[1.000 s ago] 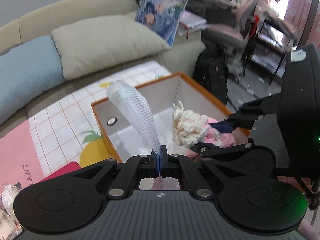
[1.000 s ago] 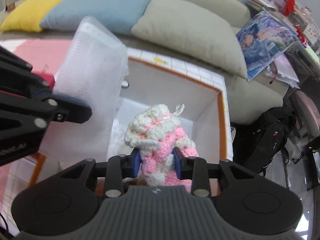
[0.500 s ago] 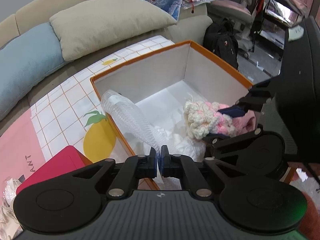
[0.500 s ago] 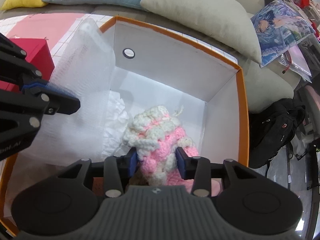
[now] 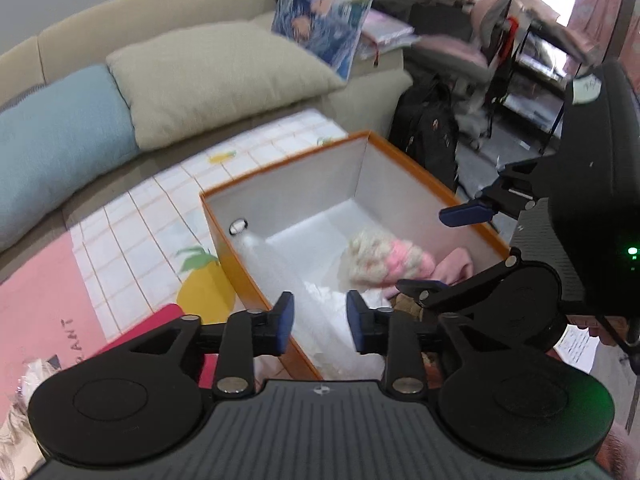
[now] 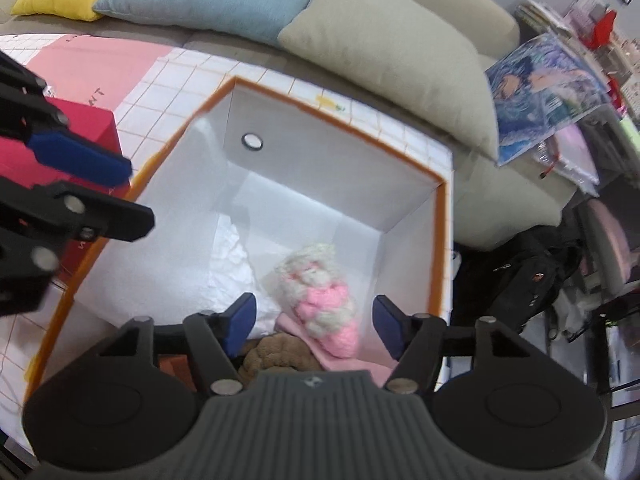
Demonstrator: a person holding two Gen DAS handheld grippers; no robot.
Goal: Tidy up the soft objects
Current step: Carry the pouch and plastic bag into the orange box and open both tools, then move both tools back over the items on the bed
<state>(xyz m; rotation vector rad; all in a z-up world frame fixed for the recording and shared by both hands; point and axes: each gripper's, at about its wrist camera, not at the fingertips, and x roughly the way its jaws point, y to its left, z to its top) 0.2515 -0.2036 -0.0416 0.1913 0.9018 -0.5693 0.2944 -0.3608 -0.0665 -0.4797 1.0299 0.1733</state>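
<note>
The knit toy (image 6: 320,300) lay inside the box (image 6: 438,240), free of both grippers. It was pink and cream, and it rested on a pink cloth (image 6: 352,364) beside a brown fuzzy thing (image 6: 276,356). The right gripper (image 6: 314,324) had just been opening, and its jaws stood wide apart over the toy, with the toy seen between the blue pads but not pressed by them. The left gripper (image 5: 320,322) had also just been opening. Its jaws were partly open, and they held nothing. The clear bubble wrap (image 5: 288,280) leaned on the left wall inside the box, just past those pads. White crumpled paper (image 6: 232,256) lay on the box floor. A red box (image 6: 60,148) sat just outside the orange rim. A checked mat (image 5: 132,232) lay under both. Behind were a blue cushion (image 5: 52,136) and a beige cushion (image 5: 212,76) on a sofa.
</note>
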